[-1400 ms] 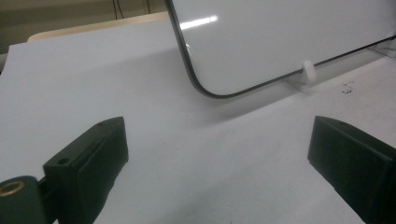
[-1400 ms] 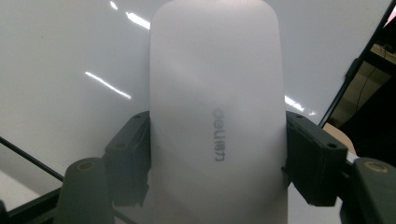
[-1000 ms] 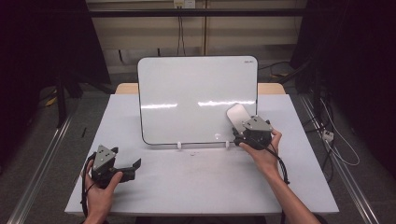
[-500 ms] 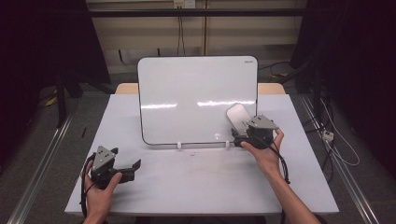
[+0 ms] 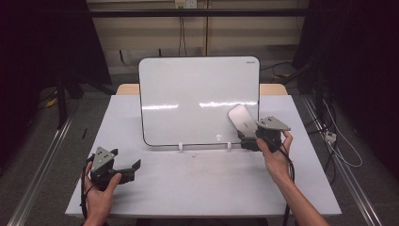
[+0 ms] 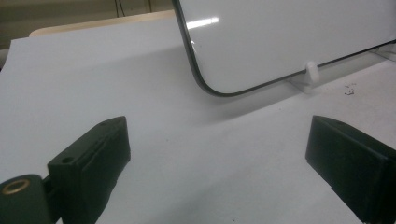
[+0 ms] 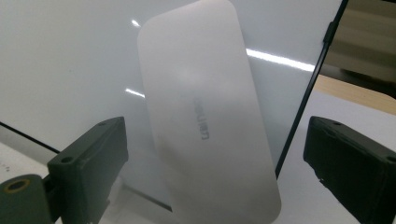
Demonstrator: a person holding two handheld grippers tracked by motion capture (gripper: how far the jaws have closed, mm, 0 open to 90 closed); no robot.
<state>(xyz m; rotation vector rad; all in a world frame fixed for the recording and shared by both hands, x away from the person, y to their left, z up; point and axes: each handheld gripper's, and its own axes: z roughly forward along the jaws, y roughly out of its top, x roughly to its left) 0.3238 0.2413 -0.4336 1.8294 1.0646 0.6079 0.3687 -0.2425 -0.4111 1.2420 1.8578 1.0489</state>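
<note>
A whiteboard (image 5: 197, 99) stands upright on small white feet (image 5: 181, 147) at the middle of the table. A flat white eraser (image 5: 242, 118) clings tilted to its lower right corner. My right gripper (image 5: 245, 140) sits just right of it, open. In the right gripper view the eraser (image 7: 205, 112) lies between the wide-spread jaws of the right gripper (image 7: 215, 158), and neither pad touches it. Those jaws have just been opening, then eased in slightly. My left gripper (image 5: 134, 168) rests open and empty on the table at the front left, with its jaws toward the whiteboard (image 6: 280, 37).
The white table (image 5: 197, 188) has bare surface in front of the board and between both hands. A board foot (image 6: 310, 72) shows in the left gripper view. Cables trail on the floor at the right (image 5: 336, 146). Dark curtains hang on both sides.
The right gripper's jaws have spread off the eraser, which stays stuck on the board. That hand has drawn back a little to the right. The left gripper has not moved.
</note>
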